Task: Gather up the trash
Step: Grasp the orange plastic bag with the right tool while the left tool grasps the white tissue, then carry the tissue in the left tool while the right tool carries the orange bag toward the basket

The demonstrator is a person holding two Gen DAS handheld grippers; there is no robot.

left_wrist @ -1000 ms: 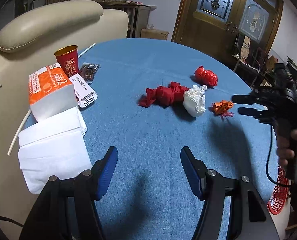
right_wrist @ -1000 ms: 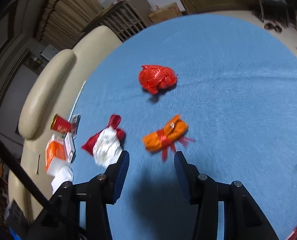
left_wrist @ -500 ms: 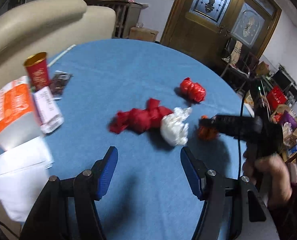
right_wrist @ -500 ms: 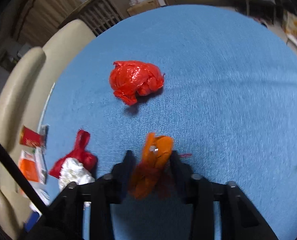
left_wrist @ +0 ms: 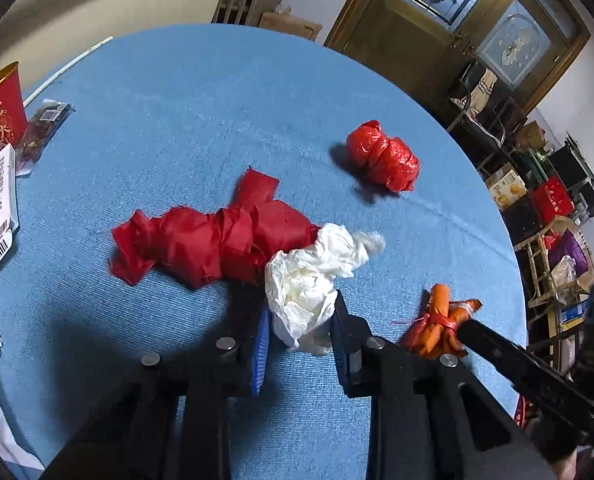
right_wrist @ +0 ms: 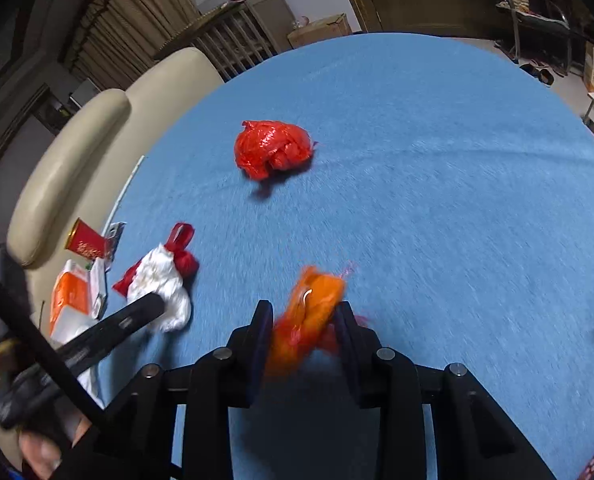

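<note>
Left tongs (left_wrist: 300, 332) closing w/ white wad (left_wrist: 311, 280) betw. pads, on blue tabletop (left_wrist: 201, 120). Right tongs (right_wrist: 303, 330) closing, pinching orange bundle (right_wrist: 309, 320). Red bag (right_wrist: 273, 148) well ahead of both.

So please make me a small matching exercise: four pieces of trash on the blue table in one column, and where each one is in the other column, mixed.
Things:
1. white wad
2. orange bundle
3. shiny red bag
4. dark red cloth

Places:
A. lying alone, far from both grippers
B. between the fingers of the right gripper
C. between the fingers of the left gripper
D. on the table, touching the white wad

Pairs: 1-C, 2-B, 3-A, 4-D
</note>
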